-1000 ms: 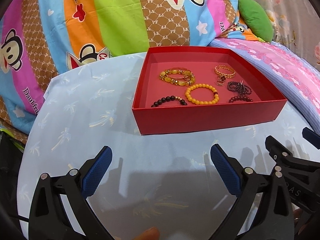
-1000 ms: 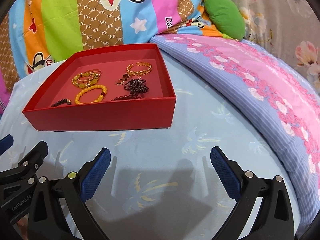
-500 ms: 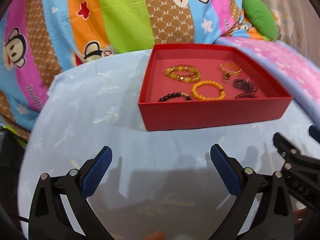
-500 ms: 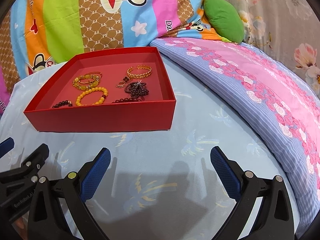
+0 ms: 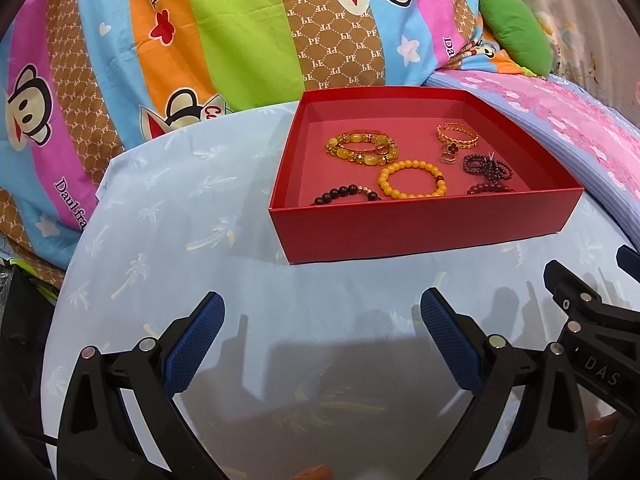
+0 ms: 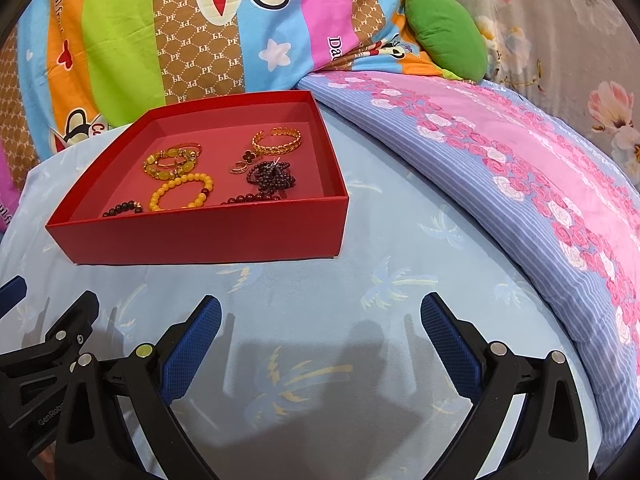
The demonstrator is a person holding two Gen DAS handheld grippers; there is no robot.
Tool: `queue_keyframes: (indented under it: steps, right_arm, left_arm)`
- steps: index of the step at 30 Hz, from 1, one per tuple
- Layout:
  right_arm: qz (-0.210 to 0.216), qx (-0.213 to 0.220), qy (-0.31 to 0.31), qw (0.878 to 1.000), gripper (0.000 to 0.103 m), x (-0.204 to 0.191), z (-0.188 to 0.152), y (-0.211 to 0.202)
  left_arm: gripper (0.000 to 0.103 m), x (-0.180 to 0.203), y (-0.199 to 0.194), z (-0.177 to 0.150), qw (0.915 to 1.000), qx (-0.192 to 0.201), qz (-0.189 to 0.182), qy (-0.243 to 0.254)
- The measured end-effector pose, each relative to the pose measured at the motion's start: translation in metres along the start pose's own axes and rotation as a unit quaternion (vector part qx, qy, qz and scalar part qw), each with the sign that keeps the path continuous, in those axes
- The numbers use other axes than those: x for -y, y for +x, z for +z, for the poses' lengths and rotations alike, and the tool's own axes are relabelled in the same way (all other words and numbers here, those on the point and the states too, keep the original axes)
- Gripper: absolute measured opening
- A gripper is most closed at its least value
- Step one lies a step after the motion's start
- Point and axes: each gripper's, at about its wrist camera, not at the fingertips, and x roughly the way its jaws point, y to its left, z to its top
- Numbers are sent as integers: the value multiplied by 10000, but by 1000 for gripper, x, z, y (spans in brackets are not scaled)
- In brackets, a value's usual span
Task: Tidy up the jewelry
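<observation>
A red box (image 5: 420, 228) (image 6: 200, 238) stands on the light blue cloth. Inside lie a yellow bead bracelet (image 5: 412, 179) (image 6: 181, 192), an amber and gold bracelet (image 5: 362, 147) (image 6: 171, 162), a gold bangle (image 5: 457, 136) (image 6: 277, 140), a dark bead bracelet (image 5: 346, 194) (image 6: 122, 209), dark red beads (image 5: 486, 172) (image 6: 270, 178) and a small charm (image 5: 449, 157) (image 6: 240, 166). My left gripper (image 5: 320, 332) is open and empty, in front of the box. My right gripper (image 6: 320, 332) is open and empty, in front of the box's right corner.
A striped cartoon quilt (image 5: 200, 40) (image 6: 160, 32) is heaped behind the box. A pink and blue flowered blanket (image 6: 500, 160) lies to the right, with a green cushion (image 6: 444, 32) behind it. The right gripper's side shows in the left wrist view (image 5: 592, 320).
Both grippers have drawn back slightly and shifted, so the box sits a little further right in the left view. Both stay open. The jewelry has not moved.
</observation>
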Motion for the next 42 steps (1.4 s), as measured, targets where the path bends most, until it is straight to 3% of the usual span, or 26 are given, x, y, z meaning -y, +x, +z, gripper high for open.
queue_keyframes:
  steps: [42]
  right_arm:
    - [38,204,-40,9998,97,-1,0,-7]
  left_arm:
    - [94,-3,-6,0,9998,154,-32,-96]
